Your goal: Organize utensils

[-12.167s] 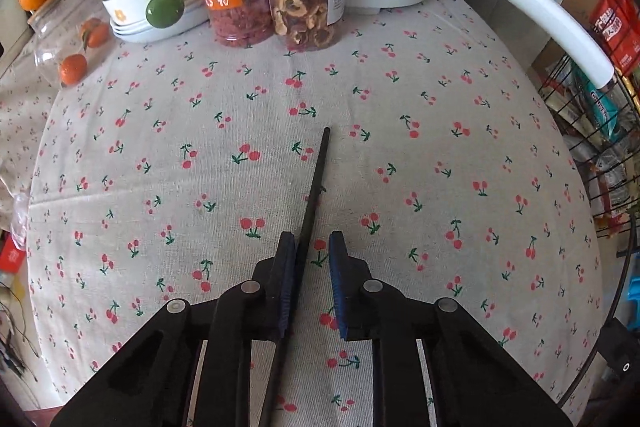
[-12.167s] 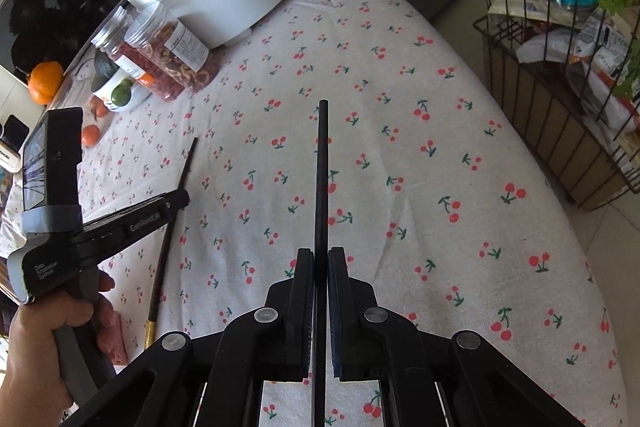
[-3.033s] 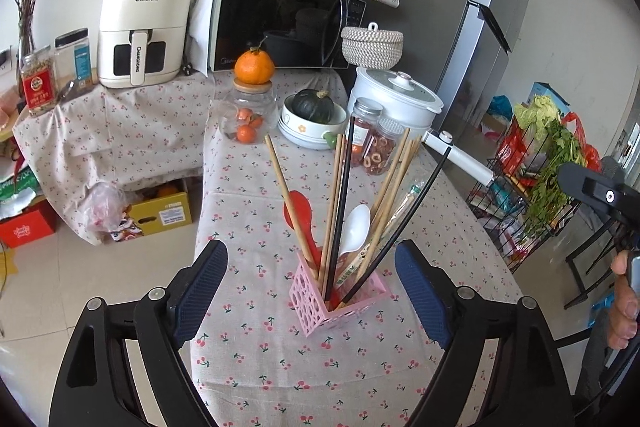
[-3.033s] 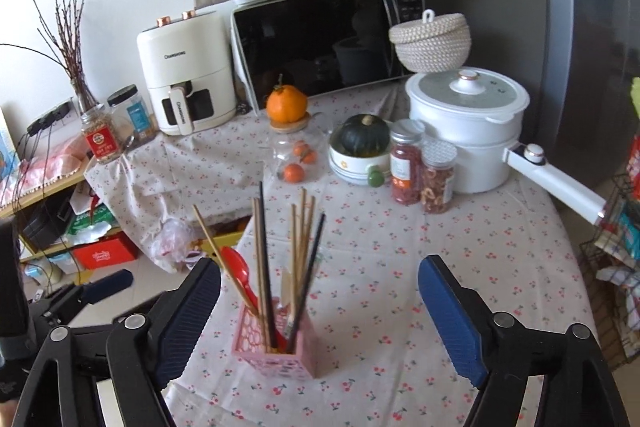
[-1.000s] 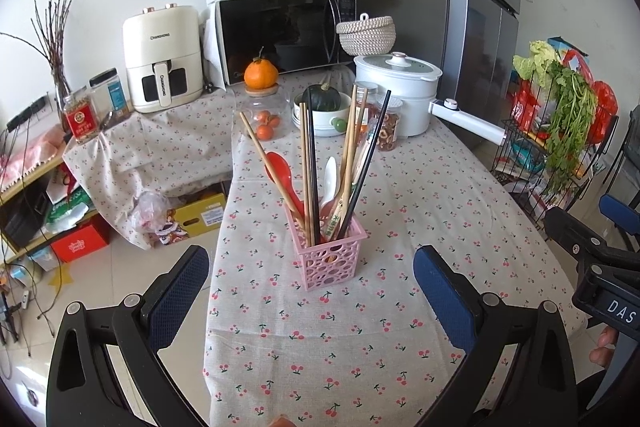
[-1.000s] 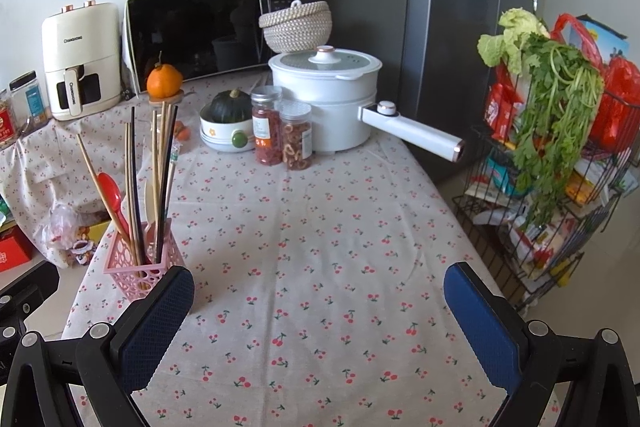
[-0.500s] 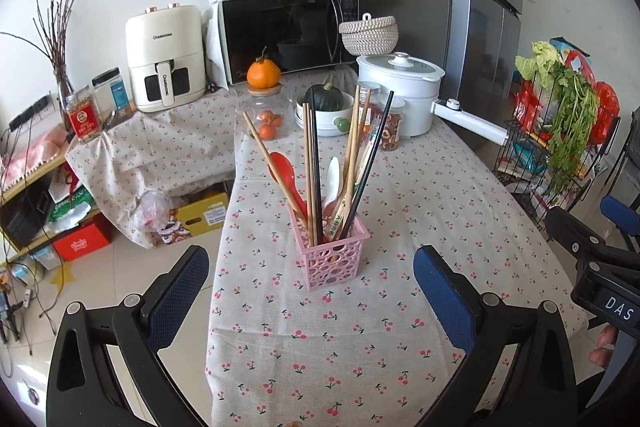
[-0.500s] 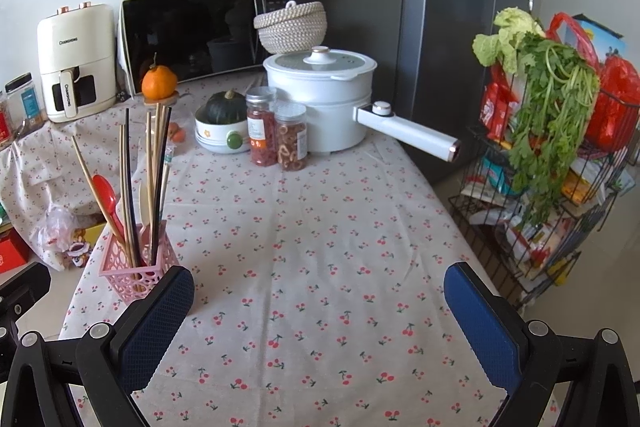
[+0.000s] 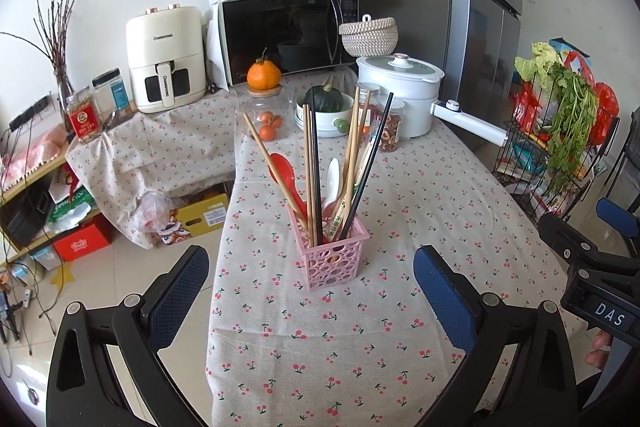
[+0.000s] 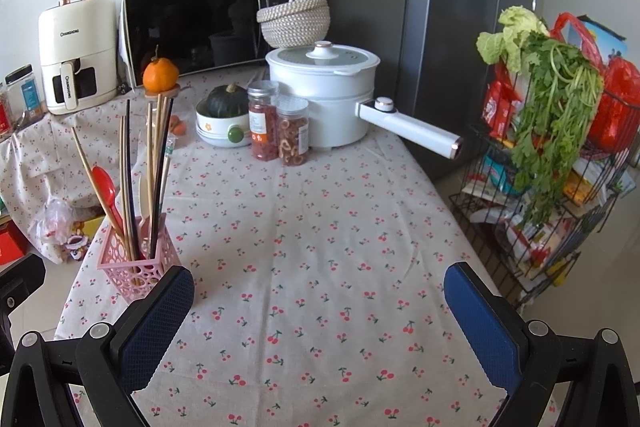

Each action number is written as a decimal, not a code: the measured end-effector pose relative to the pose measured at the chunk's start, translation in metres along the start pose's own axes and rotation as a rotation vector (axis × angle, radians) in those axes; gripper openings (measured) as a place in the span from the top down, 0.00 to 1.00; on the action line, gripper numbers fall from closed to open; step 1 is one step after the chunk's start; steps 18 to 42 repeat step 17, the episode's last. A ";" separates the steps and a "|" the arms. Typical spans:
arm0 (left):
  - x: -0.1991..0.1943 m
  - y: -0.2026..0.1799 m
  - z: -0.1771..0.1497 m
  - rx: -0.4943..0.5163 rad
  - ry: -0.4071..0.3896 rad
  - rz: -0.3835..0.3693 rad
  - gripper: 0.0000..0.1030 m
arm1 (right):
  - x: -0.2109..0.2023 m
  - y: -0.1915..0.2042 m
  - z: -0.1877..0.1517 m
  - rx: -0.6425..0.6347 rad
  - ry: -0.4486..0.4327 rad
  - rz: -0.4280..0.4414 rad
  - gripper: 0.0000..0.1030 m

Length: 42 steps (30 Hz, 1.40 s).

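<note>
A pink perforated holder (image 9: pixel 330 254) (image 10: pixel 136 263) stands upright on the cherry-print tablecloth (image 9: pixel 400 291) (image 10: pixel 304 251). In it stand several wooden and black chopsticks (image 9: pixel 313 163) (image 10: pixel 127 179), a red spoon (image 9: pixel 282 169) (image 10: pixel 105 189) and a white spoon (image 9: pixel 333 177). My left gripper (image 9: pixel 310 291) hangs wide open, well back from the holder, nothing between its fingers. My right gripper (image 10: pixel 318 311) is also wide open and empty, with the holder beyond its left finger. The right tool's black body (image 9: pixel 592 275) shows at the right edge of the left wrist view.
At the table's far end stand a white pot with a long handle (image 10: pixel 328 95), two jars (image 10: pixel 278 127), a bowl holding a squash (image 10: pixel 224 115) and an orange on a glass jar (image 9: pixel 263 77). A wire rack of greens (image 10: pixel 560 155) stands right of the table. Boxes lie on the floor at left (image 9: pixel 80 243).
Both grippers, earlier each shut on a black chopstick, are now open and pulled back. The black chopsticks stand in the holder. In the last second the views barely shift.
</note>
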<state>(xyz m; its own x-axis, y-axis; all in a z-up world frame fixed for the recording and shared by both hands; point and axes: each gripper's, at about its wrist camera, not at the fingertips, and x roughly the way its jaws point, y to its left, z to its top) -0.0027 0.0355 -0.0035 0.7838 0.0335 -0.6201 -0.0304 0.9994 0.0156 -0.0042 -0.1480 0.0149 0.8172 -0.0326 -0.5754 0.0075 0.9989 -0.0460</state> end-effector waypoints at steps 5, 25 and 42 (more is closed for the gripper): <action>-0.001 0.002 0.001 -0.009 0.006 -0.003 0.00 | 0.000 0.000 0.000 -0.001 0.000 0.001 0.00; 0.003 0.007 0.003 -0.038 0.032 -0.024 0.00 | 0.001 -0.001 -0.002 0.004 0.006 0.002 0.00; 0.003 0.007 0.003 -0.038 0.032 -0.024 0.00 | 0.001 -0.001 -0.002 0.004 0.006 0.002 0.00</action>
